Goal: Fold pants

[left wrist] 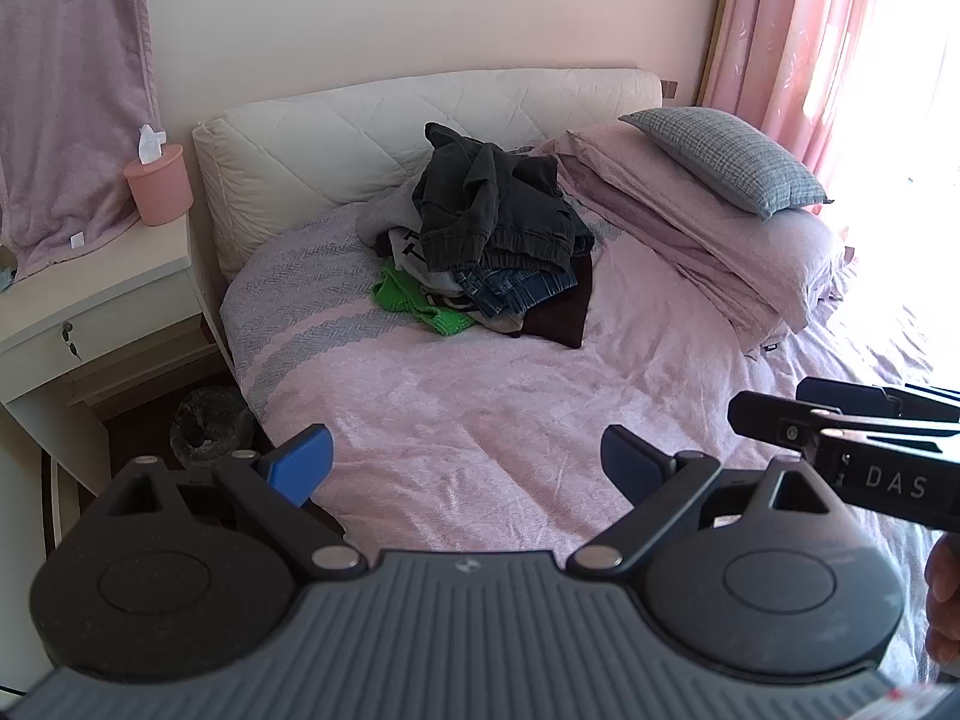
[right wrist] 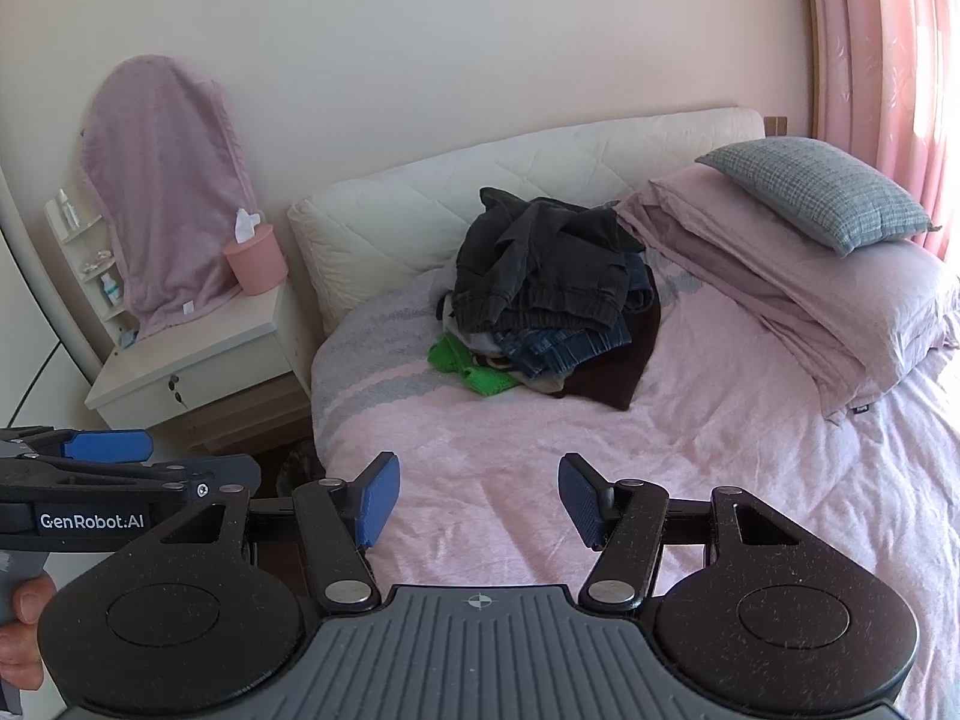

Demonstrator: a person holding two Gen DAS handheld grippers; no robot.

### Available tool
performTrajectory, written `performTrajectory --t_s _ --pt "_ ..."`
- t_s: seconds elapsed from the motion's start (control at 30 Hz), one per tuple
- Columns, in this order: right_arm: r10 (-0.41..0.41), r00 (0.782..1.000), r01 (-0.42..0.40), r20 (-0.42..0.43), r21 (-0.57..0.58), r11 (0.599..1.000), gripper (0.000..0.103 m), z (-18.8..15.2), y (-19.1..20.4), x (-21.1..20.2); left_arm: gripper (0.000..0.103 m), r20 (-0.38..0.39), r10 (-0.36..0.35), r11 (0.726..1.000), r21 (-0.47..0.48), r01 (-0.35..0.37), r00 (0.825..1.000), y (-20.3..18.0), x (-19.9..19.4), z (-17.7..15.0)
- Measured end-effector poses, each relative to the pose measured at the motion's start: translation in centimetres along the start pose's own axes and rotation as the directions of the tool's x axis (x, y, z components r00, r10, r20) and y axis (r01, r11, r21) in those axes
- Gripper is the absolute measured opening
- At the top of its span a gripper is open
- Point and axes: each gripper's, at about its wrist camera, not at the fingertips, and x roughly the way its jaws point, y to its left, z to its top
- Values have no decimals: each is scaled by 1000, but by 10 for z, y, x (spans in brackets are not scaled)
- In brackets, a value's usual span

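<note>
A heap of clothes lies on the bed near the headboard. Dark grey pants (left wrist: 492, 204) (right wrist: 540, 264) sit crumpled on top, over blue denim (left wrist: 516, 291) (right wrist: 564, 348), a green garment (left wrist: 420, 300) (right wrist: 468, 369) and a dark brown piece (left wrist: 564, 312) (right wrist: 612, 372). My left gripper (left wrist: 468, 468) hovers open over the pink bedspread (left wrist: 480, 396), well short of the heap, nothing between its blue pads. My right gripper (right wrist: 480, 501) also stands open above the bedspread (right wrist: 510, 450), empty. Each gripper shows at the edge of the other's view: the right one (left wrist: 768, 414) and the left one (right wrist: 108, 447).
A white nightstand (left wrist: 90, 300) (right wrist: 198, 366) with a pink tissue tub (left wrist: 159, 183) (right wrist: 255, 258) stands left of the bed. Stacked pink bedding and a grey pillow (left wrist: 732, 159) (right wrist: 822, 198) fill the bed's right side. A dark bin (left wrist: 210, 426) sits on the floor. Pink curtains (left wrist: 810, 48) hang at right.
</note>
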Motion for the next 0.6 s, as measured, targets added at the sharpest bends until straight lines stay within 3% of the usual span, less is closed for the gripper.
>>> performTrajectory --t_s 0.6 --pt "28 1000 -28 -12 34 999 56 9 -26 11 94 -29 27 999 22 -27 999 -24 15 15"
